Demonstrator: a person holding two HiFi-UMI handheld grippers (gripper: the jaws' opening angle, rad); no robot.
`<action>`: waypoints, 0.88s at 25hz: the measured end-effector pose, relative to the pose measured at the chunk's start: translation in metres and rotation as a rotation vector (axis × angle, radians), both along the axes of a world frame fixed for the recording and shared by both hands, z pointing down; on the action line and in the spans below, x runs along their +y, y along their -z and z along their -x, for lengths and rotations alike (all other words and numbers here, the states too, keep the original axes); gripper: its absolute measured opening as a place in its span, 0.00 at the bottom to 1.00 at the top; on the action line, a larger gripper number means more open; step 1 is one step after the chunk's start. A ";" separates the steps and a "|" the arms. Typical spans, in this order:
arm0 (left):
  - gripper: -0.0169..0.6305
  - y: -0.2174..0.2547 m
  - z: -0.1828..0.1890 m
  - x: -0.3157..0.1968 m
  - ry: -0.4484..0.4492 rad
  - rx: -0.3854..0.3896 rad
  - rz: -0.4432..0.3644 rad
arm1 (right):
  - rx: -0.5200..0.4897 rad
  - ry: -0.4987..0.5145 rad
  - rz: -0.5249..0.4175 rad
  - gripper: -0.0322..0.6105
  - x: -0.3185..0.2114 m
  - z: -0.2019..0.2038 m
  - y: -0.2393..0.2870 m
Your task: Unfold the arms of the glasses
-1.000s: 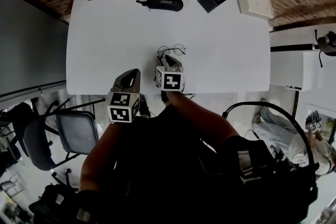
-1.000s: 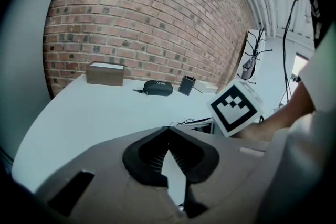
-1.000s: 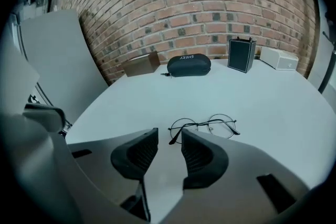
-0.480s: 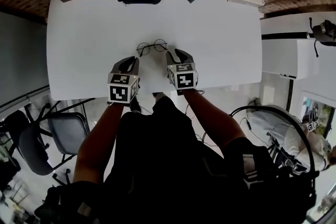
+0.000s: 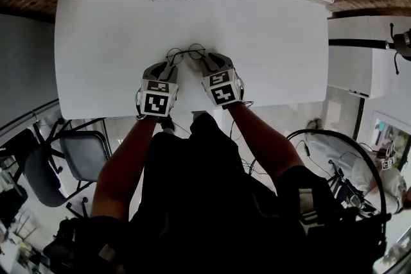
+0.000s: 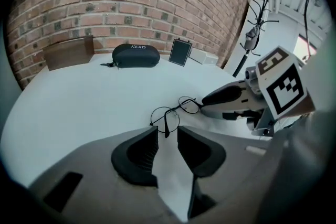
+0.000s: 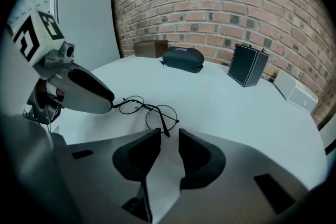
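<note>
In the head view's centre the glasses (image 5: 186,53) lie on the white table (image 5: 96,42), the jaws hidden there. The gripper views show them: left gripper (image 6: 168,136) just opening, right gripper (image 7: 169,136) just closing, both part-open, an arm tip at each gap, unclamped.

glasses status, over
Left gripper just opened, right gripper just closing; both open, an arm tip at each mouth. Glasses flat on table, arms folded. Nothing in the way.

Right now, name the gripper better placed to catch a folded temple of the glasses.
Left gripper, narrowly. Its jaws, just now opening, stand apart, and a folded temple of the glasses runs straight into the gap. The right gripper's jaws, just now closing, are open too, but its temple enters at a slant.
</note>
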State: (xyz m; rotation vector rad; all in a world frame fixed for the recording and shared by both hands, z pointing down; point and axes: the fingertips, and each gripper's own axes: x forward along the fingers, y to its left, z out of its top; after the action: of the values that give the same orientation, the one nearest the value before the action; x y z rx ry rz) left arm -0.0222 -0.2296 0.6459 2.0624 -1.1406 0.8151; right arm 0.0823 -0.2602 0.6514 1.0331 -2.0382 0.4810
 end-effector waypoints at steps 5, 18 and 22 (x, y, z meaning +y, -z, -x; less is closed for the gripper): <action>0.19 -0.013 -0.005 -0.001 -0.014 -0.015 0.036 | -0.008 0.039 0.011 0.15 0.002 0.004 -0.001; 0.09 -0.022 -0.004 0.001 0.010 -0.028 0.056 | -0.046 0.041 0.043 0.09 0.002 0.004 -0.002; 0.08 -0.019 -0.003 -0.001 0.012 -0.021 0.057 | -0.042 0.051 0.020 0.09 0.003 0.005 0.000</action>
State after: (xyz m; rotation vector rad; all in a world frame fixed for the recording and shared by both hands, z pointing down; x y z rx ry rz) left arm -0.0191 -0.2302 0.6651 2.0027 -1.1273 0.8560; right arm 0.0777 -0.2575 0.6509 0.9643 -2.0872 0.4998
